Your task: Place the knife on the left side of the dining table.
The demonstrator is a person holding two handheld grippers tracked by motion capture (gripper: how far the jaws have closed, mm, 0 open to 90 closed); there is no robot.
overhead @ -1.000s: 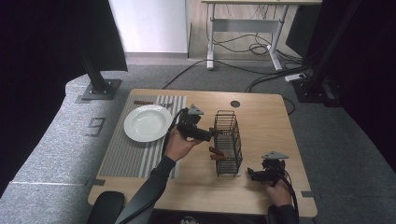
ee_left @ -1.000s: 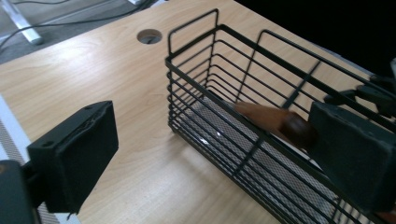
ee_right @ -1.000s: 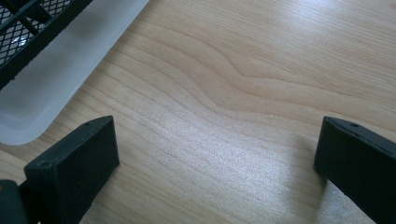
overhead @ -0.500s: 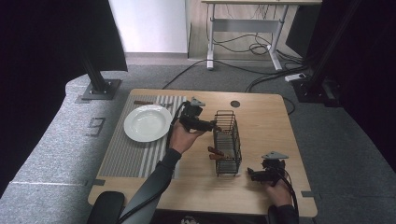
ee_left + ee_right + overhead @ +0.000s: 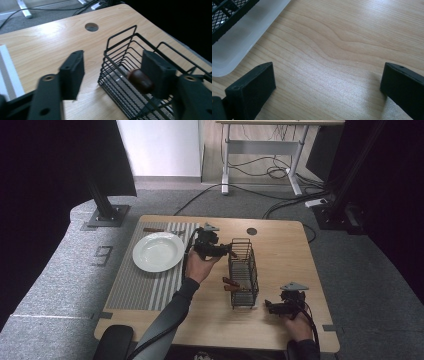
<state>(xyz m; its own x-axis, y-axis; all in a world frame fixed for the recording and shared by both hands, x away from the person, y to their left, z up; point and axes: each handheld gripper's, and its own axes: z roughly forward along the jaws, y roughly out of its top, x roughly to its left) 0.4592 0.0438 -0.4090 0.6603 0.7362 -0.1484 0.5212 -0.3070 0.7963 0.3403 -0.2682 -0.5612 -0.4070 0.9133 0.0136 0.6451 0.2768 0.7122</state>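
Note:
A black wire basket [image 5: 243, 270] stands mid-table on a shallow white tray [image 5: 242, 37]. Brown utensil handles [image 5: 230, 283] poke out of its left side. My left gripper [image 5: 227, 252] hovers at the basket's far left corner, held in a hand. In the left gripper view its jaws stand wide open [image 5: 112, 60] over the basket's rim [image 5: 120, 42]. A rounded brown handle end [image 5: 140, 80] shows blurred against the right jaw's pad. My right gripper [image 5: 272, 307] rests low by the basket's near right corner, open [image 5: 328, 75] over bare wood.
A white plate [image 5: 157, 251] lies on a striped grey placemat [image 5: 135, 287] at the left. A brown-handled utensil [image 5: 153, 230] lies at the mat's far edge. A round cable hole [image 5: 251, 231] is near the table's far edge. Cables run across the floor beyond.
My left gripper has drifted away from the basket's left side toward its far corner. The right gripper has stayed where it was.

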